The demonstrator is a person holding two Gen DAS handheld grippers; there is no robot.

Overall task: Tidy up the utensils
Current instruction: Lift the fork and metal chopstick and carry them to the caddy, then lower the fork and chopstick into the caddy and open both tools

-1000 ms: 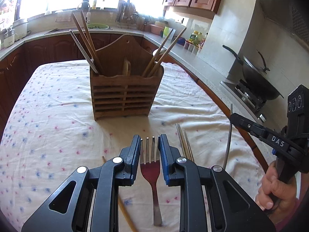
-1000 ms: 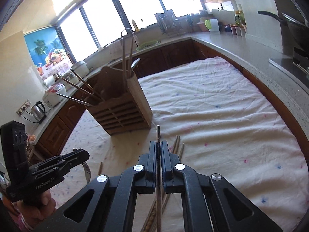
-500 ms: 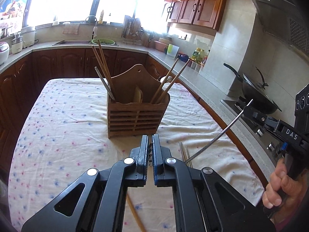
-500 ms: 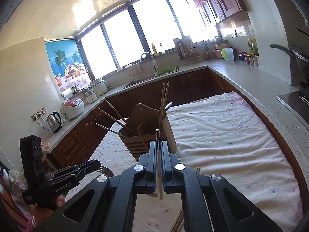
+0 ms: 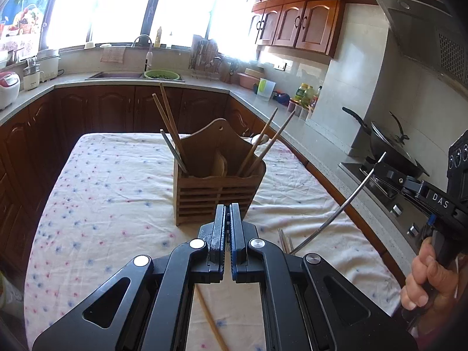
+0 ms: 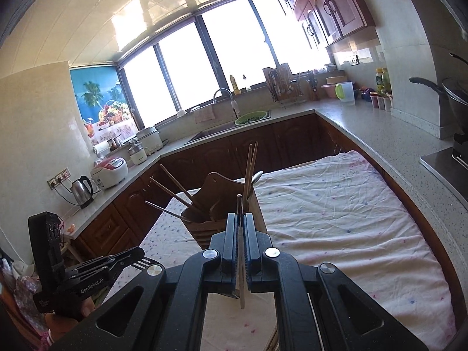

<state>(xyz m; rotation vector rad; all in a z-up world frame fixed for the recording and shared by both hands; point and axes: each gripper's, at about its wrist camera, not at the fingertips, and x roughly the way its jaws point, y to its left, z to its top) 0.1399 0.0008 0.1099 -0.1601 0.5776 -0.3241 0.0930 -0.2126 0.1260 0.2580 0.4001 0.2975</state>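
I have a metal chopstick pinched between the fingers of my right gripper, lifted clear of the tablecloth, with the wooden holder straight ahead of and below the tips. My left gripper is pressed together on the fork, whose tines show past its fingers in the right view; the holder stands just ahead of it. To do this well I should tip the chopstick upright, line it over an open compartment away from the leaning chopsticks, and lower it before releasing. A second ago the fork lay flat between spread fingers and the chopstick was low; both are now raised.
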